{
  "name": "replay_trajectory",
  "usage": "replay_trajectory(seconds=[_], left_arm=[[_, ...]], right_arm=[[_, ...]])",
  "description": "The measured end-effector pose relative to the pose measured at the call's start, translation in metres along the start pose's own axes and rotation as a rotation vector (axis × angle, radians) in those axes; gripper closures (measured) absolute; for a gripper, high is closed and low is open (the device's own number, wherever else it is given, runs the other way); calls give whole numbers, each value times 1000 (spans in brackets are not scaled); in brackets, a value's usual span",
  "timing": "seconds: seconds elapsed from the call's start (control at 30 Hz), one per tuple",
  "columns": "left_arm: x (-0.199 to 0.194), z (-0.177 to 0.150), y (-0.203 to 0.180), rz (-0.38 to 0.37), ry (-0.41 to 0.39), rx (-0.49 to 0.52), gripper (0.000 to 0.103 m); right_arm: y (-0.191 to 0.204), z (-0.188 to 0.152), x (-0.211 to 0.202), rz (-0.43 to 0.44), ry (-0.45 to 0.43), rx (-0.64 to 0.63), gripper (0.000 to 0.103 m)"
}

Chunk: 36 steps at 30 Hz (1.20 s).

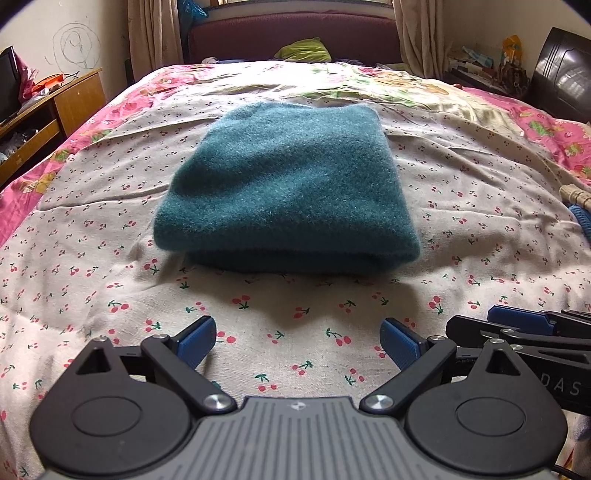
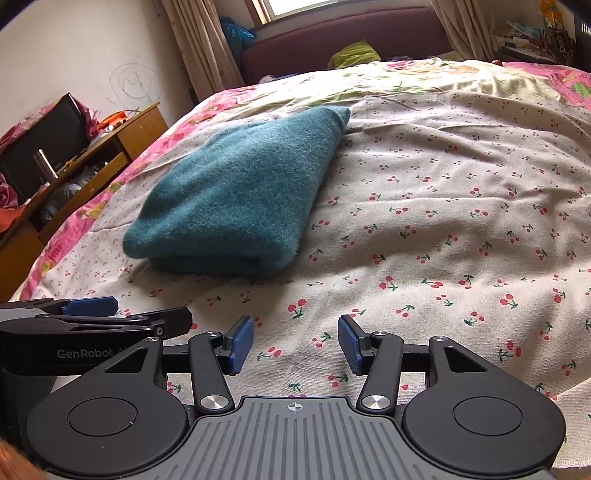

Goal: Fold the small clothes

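Observation:
A teal fuzzy garment [image 1: 284,184] lies folded into a thick rectangle on the cherry-print bedsheet [image 1: 110,258]. It also shows in the right wrist view [image 2: 240,192], to the left and ahead. My left gripper [image 1: 298,341] is open and empty, low over the sheet just in front of the garment's near folded edge. My right gripper [image 2: 295,343] is open and empty, beside the left one on its right, apart from the garment. Each gripper shows at the edge of the other's view.
A wooden cabinet [image 1: 44,110] with clutter stands left of the bed. A maroon headboard [image 1: 295,33] and a green cloth [image 1: 306,50] are at the far end. A beige and blue item [image 1: 580,206] lies at the right edge. Pink floral bedding [image 1: 546,125] borders the sheet.

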<state>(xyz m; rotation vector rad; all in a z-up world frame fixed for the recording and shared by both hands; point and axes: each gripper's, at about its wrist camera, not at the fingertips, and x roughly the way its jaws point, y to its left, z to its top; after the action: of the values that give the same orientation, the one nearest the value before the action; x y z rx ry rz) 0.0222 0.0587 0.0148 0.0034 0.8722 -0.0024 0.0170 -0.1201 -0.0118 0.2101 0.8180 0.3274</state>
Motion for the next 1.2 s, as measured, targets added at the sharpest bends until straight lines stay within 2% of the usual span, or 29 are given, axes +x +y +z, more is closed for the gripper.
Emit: replay_trajectory(seconds=[1.2], left_arm=[[1,-1,0,7,2,3,0]], right_arm=[[-1,-1,3,-3,10,5,53]])
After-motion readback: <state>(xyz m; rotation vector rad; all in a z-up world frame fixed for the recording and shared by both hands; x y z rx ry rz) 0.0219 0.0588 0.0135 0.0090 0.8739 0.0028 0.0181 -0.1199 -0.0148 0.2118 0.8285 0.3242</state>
